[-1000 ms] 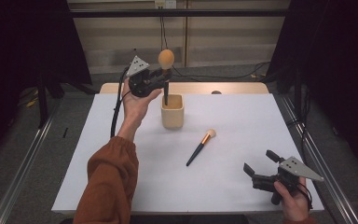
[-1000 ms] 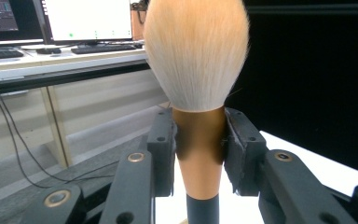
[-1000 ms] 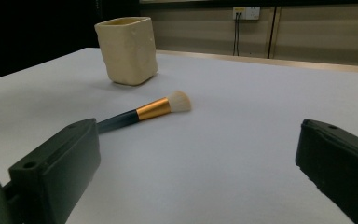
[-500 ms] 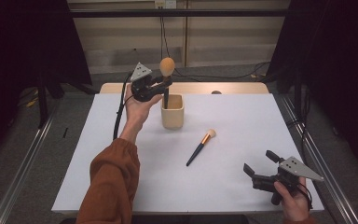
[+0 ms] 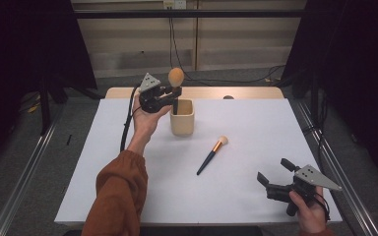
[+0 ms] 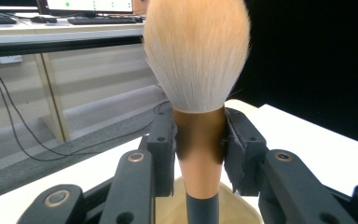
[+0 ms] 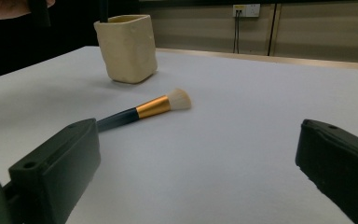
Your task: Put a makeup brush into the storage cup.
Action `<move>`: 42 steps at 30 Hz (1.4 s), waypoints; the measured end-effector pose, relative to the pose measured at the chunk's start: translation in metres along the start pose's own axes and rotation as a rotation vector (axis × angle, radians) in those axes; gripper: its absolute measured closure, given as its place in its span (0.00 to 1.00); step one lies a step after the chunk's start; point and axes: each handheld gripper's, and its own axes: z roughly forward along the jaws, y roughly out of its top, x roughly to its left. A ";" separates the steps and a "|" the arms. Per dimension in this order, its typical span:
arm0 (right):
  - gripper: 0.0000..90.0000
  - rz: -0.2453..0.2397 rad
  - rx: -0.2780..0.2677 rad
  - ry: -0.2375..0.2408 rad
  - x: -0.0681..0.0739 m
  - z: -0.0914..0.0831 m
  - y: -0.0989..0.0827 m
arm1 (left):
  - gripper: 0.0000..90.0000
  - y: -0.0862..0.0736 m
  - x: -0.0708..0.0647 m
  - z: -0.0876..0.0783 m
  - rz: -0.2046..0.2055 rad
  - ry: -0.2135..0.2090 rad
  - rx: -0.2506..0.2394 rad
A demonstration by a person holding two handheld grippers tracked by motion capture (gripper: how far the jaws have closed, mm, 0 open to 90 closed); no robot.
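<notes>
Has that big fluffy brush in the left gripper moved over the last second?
Yes. The big brush has sunk toward the cream cup, its handle going deeper inside, clamped by the left gripper.

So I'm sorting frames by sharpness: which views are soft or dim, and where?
Left gripper view: the big brush is crisp, the room behind soft. Right gripper view: the right tongs blur up close; the small brush and cup are clear. High view: the table is evenly lit, its surroundings dark.

Left tongs (image 5: 175, 93) lowered big brush (image 5: 175, 78) deeper into cup (image 5: 182, 120).
</notes>
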 end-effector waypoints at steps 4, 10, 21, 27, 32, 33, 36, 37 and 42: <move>0.00 -0.002 0.004 0.001 0.000 0.001 0.000 | 0.74 -0.004 0.000 0.001 -0.001 -0.003 0.005; 0.00 -0.002 0.005 0.002 0.000 0.001 0.000 | 0.74 -0.012 -0.002 0.005 0.001 -0.008 0.022; 0.00 -0.008 0.006 0.004 0.001 0.001 0.000 | 0.74 -0.022 -0.003 0.005 -0.017 -0.004 0.041; 0.00 -0.008 0.007 0.007 0.001 0.001 0.000 | 0.74 -0.026 -0.001 0.005 -0.024 0.003 0.064; 0.00 -0.009 0.007 0.006 0.001 0.001 0.000 | 0.73 -0.031 0.001 0.007 -0.041 0.061 0.086; 0.00 -0.008 0.007 0.007 0.001 0.001 0.000 | 0.72 -0.033 0.002 0.007 -0.048 0.053 0.079; 0.00 -0.006 0.006 0.008 0.001 0.001 0.000 | 0.62 -0.037 0.003 0.005 -0.055 0.067 0.087; 0.00 -0.005 0.006 0.009 0.001 0.001 0.000 | 0.57 -0.037 0.004 0.005 -0.067 0.068 0.084; 0.00 -0.006 0.007 0.010 0.002 0.002 0.000 | 0.46 -0.037 0.005 -0.001 -0.070 0.065 0.073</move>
